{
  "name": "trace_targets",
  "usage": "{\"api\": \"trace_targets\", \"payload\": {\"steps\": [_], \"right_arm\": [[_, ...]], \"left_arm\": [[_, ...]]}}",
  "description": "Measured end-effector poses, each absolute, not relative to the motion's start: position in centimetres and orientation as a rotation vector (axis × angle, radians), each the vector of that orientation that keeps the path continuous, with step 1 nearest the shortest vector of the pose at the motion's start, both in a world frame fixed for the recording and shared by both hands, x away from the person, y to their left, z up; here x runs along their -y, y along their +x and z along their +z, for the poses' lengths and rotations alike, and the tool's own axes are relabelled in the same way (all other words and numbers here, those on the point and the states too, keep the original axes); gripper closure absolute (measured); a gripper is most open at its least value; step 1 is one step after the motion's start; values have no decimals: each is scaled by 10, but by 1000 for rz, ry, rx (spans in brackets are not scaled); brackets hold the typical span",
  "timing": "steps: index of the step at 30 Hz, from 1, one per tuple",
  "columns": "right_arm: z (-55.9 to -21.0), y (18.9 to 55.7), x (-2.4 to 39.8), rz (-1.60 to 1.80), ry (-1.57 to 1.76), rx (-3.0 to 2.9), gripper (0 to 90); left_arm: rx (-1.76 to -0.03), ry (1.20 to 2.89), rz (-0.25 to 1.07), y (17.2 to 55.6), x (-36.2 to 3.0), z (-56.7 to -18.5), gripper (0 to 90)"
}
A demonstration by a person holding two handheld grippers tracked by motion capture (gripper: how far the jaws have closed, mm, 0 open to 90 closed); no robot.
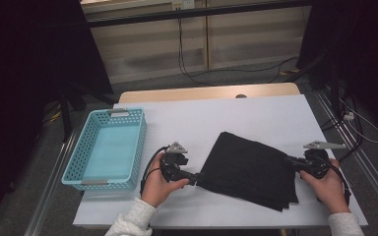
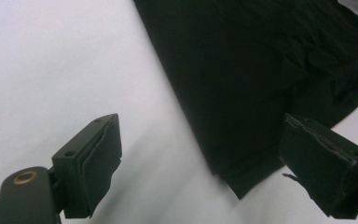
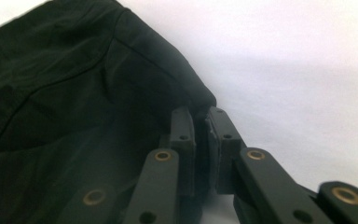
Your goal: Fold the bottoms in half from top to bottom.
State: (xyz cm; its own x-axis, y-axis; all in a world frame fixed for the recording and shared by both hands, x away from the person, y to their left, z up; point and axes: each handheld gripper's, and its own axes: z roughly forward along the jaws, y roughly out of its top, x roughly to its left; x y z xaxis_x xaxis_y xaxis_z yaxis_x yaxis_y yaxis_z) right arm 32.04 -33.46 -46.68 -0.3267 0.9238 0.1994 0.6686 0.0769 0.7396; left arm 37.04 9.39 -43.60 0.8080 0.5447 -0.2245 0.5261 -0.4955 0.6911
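Tongs (image 1: 295, 163) apparently pinching cloth (image 1: 248, 169) corner

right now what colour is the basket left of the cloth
Light turquoise blue plastic basket with a perforated wall and grey handles, seen best in the high view.

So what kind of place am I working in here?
Probably a lab or recording setup, not a home: a white-covered table stands among dark stands, loose cables trail over a bare floor, and only a folded black cloth and a turquoise basket sit on it.
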Motion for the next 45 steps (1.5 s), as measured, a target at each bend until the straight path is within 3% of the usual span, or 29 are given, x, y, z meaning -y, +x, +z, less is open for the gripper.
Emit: {"api": "trace_targets", "payload": {"steps": [15,29,37,43,45], "right_arm": [[-466,318,333,1103,1592,-2011,830],[-467,316,333,1114,1596,-2000,830],[-466,313,333,1121,1608,-1998,831],[-464,308,330,1127,1608,-2000,822],[-463,306,329,1134,1601,-1994,774]], "left_arm": [[-750,2213,52,354,-88,-450,238],[-725,2270,89,346,-83,-455,537],[-771,2289,79,348,-80,-453,839],[-830,2284,47,353,-86,-450,865],[-843,2275,36,357,-90,-450,866]]}}
